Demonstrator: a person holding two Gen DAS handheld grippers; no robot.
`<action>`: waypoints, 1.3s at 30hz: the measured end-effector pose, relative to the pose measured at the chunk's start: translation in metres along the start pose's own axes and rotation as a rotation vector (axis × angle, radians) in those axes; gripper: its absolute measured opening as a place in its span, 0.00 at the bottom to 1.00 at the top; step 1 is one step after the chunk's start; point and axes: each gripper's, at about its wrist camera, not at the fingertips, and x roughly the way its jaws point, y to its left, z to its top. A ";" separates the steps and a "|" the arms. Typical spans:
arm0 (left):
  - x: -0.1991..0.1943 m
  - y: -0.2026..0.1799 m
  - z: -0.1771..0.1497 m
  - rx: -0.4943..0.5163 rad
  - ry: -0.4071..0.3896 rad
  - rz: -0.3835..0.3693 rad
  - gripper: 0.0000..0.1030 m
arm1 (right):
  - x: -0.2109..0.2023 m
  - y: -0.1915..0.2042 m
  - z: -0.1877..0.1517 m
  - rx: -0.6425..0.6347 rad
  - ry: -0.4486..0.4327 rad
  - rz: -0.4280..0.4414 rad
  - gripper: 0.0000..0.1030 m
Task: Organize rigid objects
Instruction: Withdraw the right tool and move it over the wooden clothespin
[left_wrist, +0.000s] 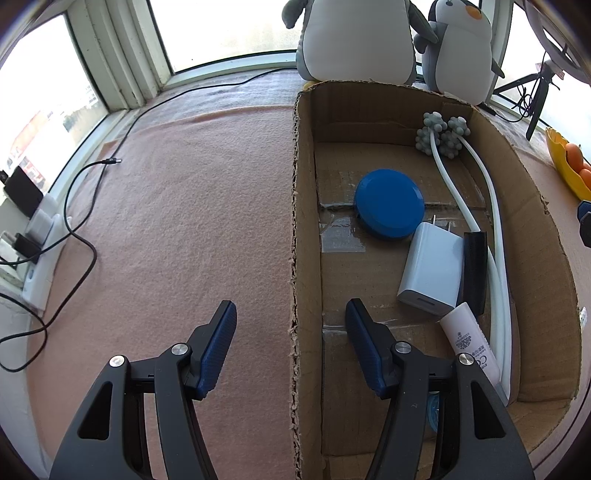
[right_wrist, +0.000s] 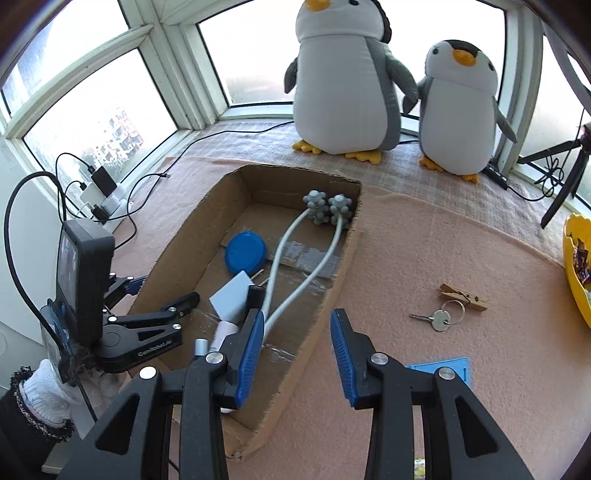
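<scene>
Cardboard open-topped box (left_wrist: 306, 221) fills the right half of the left wrist view, standing on a pink felt cloth (left_wrist: 184, 221); inside it lie a round blue plastic lid (left_wrist: 389, 208), a white plug-in charger block (left_wrist: 430, 273) just below it, a small black rectangular piece (left_wrist: 474, 269) touching the charger's right side, a pale pink tube (left_wrist: 469, 339) and a white two-armed massager with grey knobbed balls (left_wrist: 443, 134); the left gripper (left_wrist: 291, 306) is released, its blue pads straddling the box's left wall without touching it; the right gripper (right_wrist: 297, 315) is likewise released and empty, above the box's right wall; at the right of the right wrist view, on the cloth, lie a wooden clothespin (right_wrist: 463, 295), a silver key on a ring (right_wrist: 439, 319) and a flat blue card (right_wrist: 456, 363).
</scene>
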 end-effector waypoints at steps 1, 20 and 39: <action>0.000 0.000 0.000 0.002 0.001 0.001 0.60 | -0.002 -0.010 -0.001 0.019 -0.004 -0.014 0.33; -0.012 0.001 -0.010 0.005 0.058 -0.022 0.59 | 0.037 -0.144 -0.005 0.319 0.103 -0.043 0.28; -0.018 -0.007 -0.019 0.061 0.109 -0.023 0.59 | 0.065 -0.169 0.003 0.390 0.139 0.034 0.16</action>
